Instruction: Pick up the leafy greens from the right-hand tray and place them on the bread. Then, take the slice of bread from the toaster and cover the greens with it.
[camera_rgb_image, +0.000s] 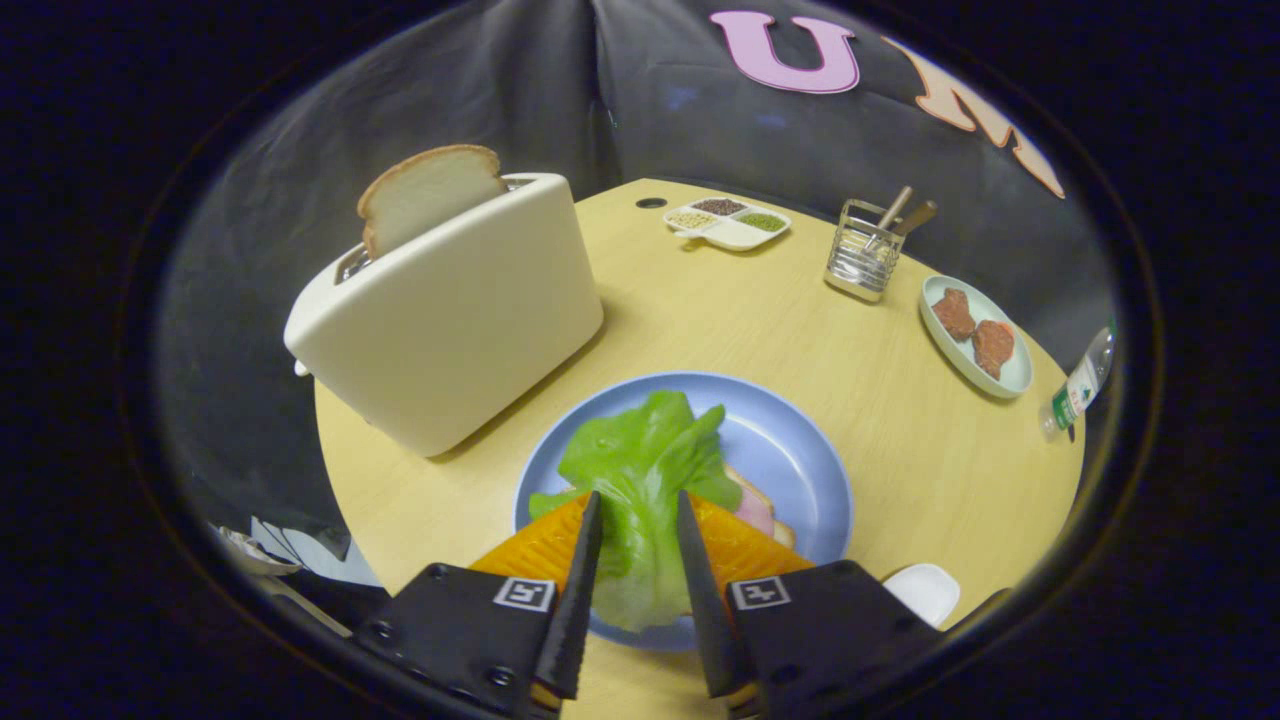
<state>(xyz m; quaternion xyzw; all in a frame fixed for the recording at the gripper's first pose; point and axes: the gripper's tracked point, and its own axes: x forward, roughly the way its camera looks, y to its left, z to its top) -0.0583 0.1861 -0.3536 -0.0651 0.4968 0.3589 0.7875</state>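
A green lettuce leaf (640, 450) lies over the blue plate (800, 440), and its pale stem runs back between my fingers. My gripper (638, 497) is shut on that stem, both fingers pressing its sides just above the plate. Under the leaf's right edge, a bit of ham and the lower bread slice (762, 515) peeks out. Beyond the plate to the left stands a cream toaster (460, 320), with a slice of bread (430, 190) sticking up from its slot.
On the round wooden table (700, 320): a white divided dish of seeds (728, 222) at the back, a wire utensil holder (862, 255), a pale plate with meat pieces (975, 335), a bottle (1080, 385) at the right rim, and a small white dish (925, 590) beside my right finger.
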